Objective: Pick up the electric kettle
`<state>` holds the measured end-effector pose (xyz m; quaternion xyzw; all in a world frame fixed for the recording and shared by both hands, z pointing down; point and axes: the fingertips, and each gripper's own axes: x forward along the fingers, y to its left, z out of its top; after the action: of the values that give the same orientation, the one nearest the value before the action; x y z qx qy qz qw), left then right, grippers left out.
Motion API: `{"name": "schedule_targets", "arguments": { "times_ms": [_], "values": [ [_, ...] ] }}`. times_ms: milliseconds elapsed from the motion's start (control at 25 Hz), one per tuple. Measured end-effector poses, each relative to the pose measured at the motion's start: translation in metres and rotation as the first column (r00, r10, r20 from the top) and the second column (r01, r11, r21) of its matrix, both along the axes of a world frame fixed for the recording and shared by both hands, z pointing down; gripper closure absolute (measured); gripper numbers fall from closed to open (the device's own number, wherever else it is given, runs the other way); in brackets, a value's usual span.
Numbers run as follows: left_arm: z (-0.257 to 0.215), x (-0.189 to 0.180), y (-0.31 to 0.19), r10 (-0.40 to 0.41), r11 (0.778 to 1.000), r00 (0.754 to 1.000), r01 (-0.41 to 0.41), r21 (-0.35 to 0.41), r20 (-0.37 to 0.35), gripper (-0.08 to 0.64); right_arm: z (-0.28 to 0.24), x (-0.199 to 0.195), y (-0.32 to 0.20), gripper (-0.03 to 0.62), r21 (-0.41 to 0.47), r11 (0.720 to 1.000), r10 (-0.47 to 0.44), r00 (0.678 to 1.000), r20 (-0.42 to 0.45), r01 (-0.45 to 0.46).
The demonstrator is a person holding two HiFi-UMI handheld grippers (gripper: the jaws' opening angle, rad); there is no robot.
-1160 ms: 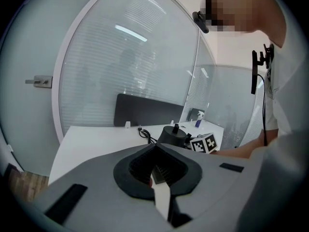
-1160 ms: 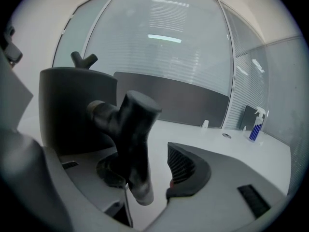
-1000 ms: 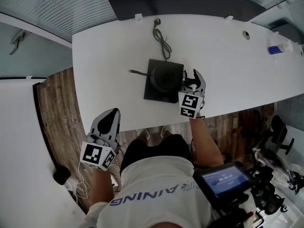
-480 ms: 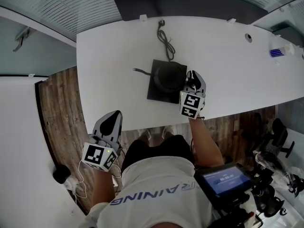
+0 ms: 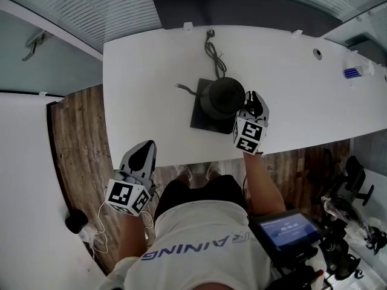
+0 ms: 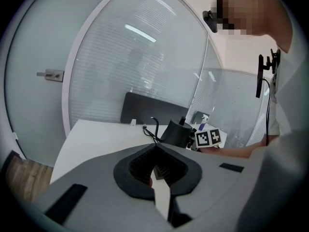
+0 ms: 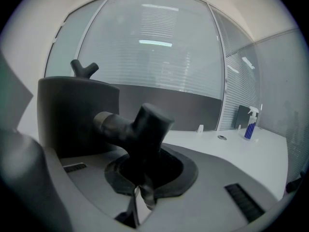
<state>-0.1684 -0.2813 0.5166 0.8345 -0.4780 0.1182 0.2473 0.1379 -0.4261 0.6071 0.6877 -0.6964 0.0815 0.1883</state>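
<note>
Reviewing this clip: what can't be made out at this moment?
- Whether the electric kettle has left its base: the head view looks straight down, and in the right gripper view the body of the right hand-held gripper hides the kettle's bottom.
- Label on the spray bottle: too small in every view.
- Head view, thin dark piece left of the base: too small to tell spout from cable.

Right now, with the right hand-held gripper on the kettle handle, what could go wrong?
1. The right hand-held gripper, jaws just closed, pinches only the handle; the electric kettle body hangs to one side and might twist or slip.
2. The base lies right beneath, its cord trailing behind; a low sideways move could clip them.
</note>
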Motion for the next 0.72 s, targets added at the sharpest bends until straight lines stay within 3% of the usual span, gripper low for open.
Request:
{"name": "schedule_targets", "arguments": {
  "times_ms": [320,720],
  "values": [
    [-0.013,0.006,0.002,-0.022,0.999,1.000,0.022,0.038,-0.017,0.546,-0.043,0.015,0.019,0.554,-0.021,0.999,-0.033,0.999,-0.013,0.032],
    [-0.034,0.050,0.032,-0.060,0.994,0.998,0.060,0.087,0.003,0.548,-0.075,0.060,0.074,0.554,-0.054,0.994,-0.096,0.995,-0.012,0.095]
  ]
}}
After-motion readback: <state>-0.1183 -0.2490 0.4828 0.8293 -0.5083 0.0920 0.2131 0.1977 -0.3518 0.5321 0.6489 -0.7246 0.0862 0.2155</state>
